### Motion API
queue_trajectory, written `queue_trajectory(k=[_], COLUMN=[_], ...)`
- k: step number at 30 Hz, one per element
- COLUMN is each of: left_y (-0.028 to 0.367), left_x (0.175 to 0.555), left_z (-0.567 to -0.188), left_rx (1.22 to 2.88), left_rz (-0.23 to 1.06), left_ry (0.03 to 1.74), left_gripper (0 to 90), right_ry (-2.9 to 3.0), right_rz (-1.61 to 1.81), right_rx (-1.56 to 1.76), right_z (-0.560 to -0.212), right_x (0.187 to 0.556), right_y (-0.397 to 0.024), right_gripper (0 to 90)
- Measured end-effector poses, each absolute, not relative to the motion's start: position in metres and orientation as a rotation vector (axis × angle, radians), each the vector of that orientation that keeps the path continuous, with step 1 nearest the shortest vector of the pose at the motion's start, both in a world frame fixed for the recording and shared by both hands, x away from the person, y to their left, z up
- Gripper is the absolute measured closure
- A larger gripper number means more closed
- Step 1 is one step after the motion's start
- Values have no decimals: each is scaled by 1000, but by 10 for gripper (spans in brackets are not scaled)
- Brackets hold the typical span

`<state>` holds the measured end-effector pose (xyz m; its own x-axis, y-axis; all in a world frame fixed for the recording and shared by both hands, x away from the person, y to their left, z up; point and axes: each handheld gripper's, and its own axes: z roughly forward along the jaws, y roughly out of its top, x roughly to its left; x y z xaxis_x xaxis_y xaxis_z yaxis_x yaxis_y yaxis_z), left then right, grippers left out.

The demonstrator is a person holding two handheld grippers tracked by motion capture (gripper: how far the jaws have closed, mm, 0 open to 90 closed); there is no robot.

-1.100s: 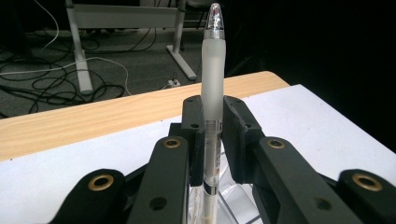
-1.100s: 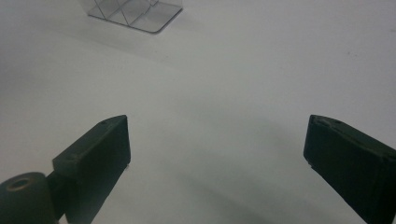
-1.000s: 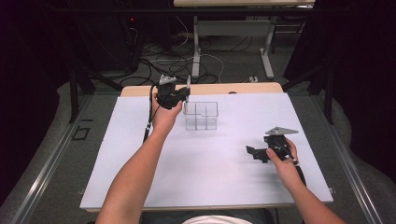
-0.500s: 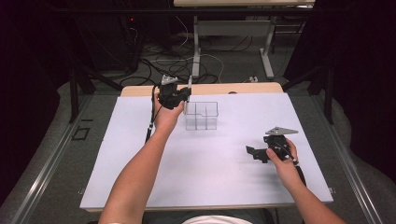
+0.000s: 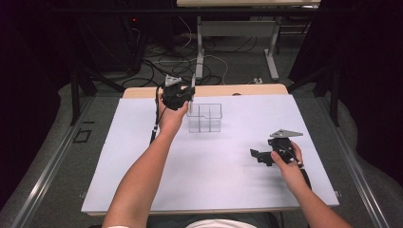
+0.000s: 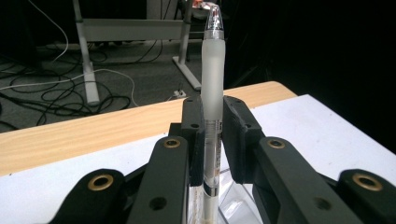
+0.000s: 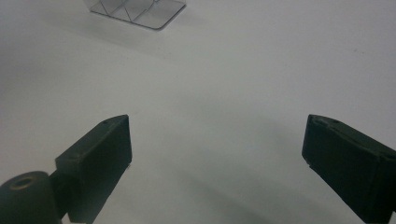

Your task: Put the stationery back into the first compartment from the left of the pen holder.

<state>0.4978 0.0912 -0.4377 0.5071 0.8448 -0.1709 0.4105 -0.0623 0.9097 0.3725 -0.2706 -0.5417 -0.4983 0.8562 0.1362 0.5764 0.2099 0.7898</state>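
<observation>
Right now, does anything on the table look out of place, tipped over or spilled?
Nothing stands out. The clear organizer sits upright on the white table. The left gripper holds a pen upright at the organizer's left edge. The right gripper rests open, apart from it. No spills show.

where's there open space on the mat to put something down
Bare patches: the white mat left of the left forearm, the wide middle stretch between the clear organizer and the right gripper, and the far right corner. Crowded: the organizer's left side, where the left gripper holds a pen upright.
</observation>
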Motion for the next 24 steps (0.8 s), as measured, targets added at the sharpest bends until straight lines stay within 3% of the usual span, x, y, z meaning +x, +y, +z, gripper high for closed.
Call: queue_trajectory(k=[24], left_y=[80], left_x=[498], left_z=[-463], left_rx=[1796], left_rz=[497], left_ry=[1106], left_gripper=[796], right_ry=[2179], right_rz=[1179], right_rx=[1338], right_z=[-543], right_x=[372], right_y=[-269], right_gripper=[90])
